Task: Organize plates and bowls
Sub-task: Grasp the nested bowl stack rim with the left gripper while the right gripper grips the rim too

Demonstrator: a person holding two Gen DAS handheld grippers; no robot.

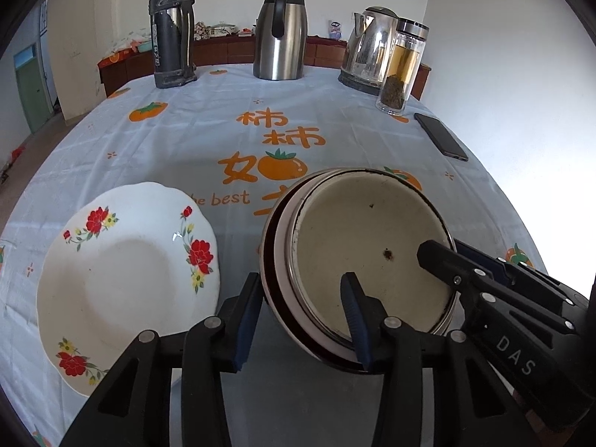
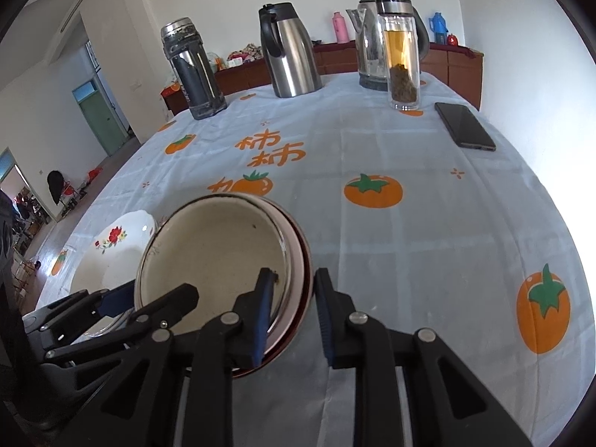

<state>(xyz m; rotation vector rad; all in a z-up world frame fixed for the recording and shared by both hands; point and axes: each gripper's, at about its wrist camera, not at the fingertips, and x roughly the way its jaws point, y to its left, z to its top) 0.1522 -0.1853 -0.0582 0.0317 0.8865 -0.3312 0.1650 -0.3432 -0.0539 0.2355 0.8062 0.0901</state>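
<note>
Bowls [image 1: 372, 246] are sitting nested as a small stack near the front of the surface [image 1: 335, 126], a cream enamel one with a dark rim inside a pinkish one with a dark red edge, and the stack is tilting rather than lying flat. We are seeing our left hand-held gripper [image 1: 303, 320] straddling the stack's near-left rim, one blue pad outside the wall and the other inside the cream bowl; the jaws are standing apart around the rim, and we cannot tell whether the pads are actually pressing on it. Our right hand-held gripper [image 2: 294, 316] is doing the same on the stack's right rim [image 2: 223, 253], its left pad inside the bowl, its right pad just outside the red edge with a visible gap, so it is looking open. Just beside the bowls, on their left, a white scalloped plate [image 1: 126, 279] with red flowers is lying on the cloth, its right edge close to the stack. The surface is wearing a pale blue tablecloth printed with orange persimmons. Along the far edge we are seeing a worn black thermos [image 1: 173, 33], a steel carafe [image 1: 279, 33], an electric kettle [image 1: 367, 48] and a glass tea bottle [image 1: 402, 67] just in front of it, with a dark phone [image 1: 441, 136] lying flat to the right.
</note>
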